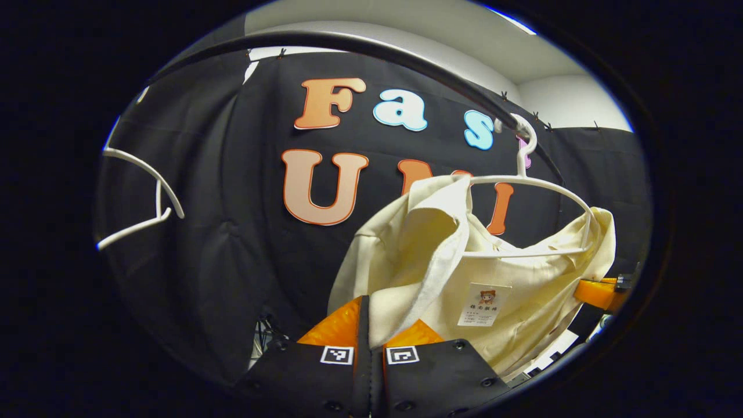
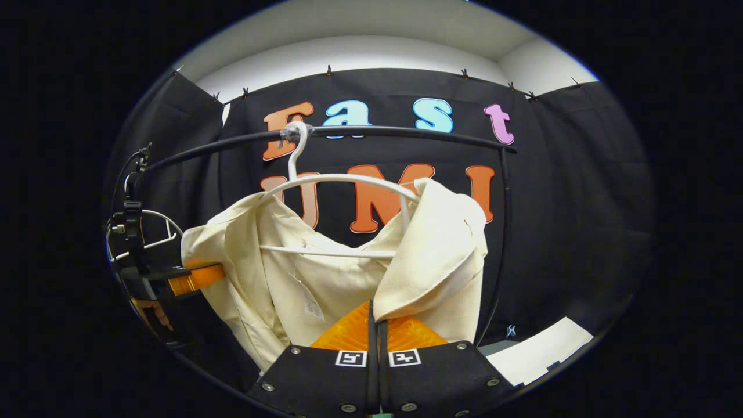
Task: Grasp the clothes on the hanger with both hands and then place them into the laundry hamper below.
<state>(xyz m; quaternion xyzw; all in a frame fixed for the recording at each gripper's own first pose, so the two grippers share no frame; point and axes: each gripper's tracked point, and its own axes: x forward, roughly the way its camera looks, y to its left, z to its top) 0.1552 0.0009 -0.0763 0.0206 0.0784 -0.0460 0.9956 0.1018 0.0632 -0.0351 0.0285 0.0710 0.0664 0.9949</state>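
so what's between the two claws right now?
The cream garment, draped on the white hanger. In the right gripper view the right claw pinches one front edge and the left claw meets the opposite side.

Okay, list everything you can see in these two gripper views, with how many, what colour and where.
Garment: one, cream, hanging on a hanger with both front edges pulled outward.
Label: one, white, inside the garment.
Hanger with garment: one, white, hooked on the rail.
Spare hanger: one, white, bare, far along the rail in the left gripper view.
Rail: one, black, running across above the garment.
Sheet: one, white, low at the right of the right gripper view.
Left gripper: one, fingers closed on the garment's edge.
Right gripper: one, fingers closed on the other edge.
Hand: partly seen, holding the left gripper.
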